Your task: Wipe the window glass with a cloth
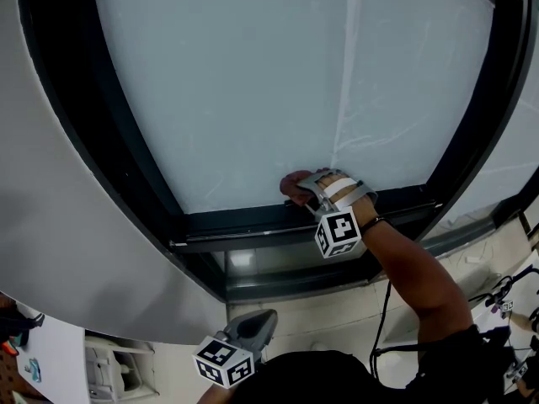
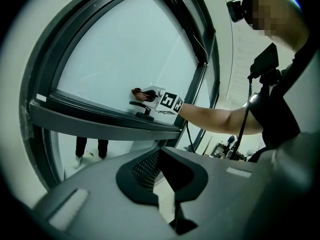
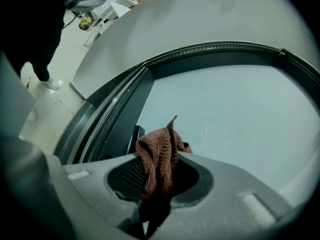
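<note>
the brown knitted cloth (image 3: 159, 156) is pinched in the right gripper (image 3: 152, 204), whose jaws are clamped on it; its lower end is lost in the dark between them, and its top corner stands against the window glass (image 3: 240, 114) near the bottom frame (image 1: 253, 225). from the head view only a small brown bit shows past the gripper. the left gripper (image 2: 169, 211), low and well apart from the glass, has its jaws drawn together on nothing

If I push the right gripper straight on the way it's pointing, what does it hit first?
The window glass, low near the dark frame. The brown cloth clamped in the right gripper leads, so it meets the glass first; it may already touch.
</note>
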### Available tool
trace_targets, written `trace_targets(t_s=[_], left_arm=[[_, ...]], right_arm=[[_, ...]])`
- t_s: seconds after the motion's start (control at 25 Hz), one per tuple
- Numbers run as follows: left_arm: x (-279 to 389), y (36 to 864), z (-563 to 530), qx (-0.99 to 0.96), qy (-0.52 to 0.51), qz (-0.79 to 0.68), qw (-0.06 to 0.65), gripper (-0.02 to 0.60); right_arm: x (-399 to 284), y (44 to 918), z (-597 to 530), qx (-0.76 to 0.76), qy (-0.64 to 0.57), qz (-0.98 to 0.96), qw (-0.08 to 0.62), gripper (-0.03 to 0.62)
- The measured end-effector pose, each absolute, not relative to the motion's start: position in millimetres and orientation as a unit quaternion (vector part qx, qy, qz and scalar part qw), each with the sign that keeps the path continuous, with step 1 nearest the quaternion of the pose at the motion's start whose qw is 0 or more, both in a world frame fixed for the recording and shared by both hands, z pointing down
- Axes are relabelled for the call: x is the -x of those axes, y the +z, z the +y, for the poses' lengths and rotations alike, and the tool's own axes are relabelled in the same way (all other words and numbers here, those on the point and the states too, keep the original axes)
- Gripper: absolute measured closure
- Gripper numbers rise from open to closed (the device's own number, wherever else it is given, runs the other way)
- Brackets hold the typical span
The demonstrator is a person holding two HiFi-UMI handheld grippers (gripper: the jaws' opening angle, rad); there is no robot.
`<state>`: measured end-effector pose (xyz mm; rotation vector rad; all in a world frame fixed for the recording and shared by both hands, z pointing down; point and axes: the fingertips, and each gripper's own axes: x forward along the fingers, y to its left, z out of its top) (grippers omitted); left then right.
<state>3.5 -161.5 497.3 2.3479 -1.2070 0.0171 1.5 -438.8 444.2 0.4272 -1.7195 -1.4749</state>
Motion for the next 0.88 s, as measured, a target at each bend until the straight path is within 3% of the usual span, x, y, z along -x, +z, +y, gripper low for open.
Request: trace_targets(t_s=[0.68,0.88], left_arm=[[-43.6,493.8,-156.5,-0.843,0.015,-0.482,0.239,0.565],[-63.7,492.1,-156.4,-0.834,0.012,-0.499,0.236,0.565]], right_arm=[[-3.1,444.6,-436.7,-0.153,-0.576,-0.690,0.411,0.522],[-7.0,445.5,-425.5,-0.099,-0.485,-0.757,0.426,0.522]])
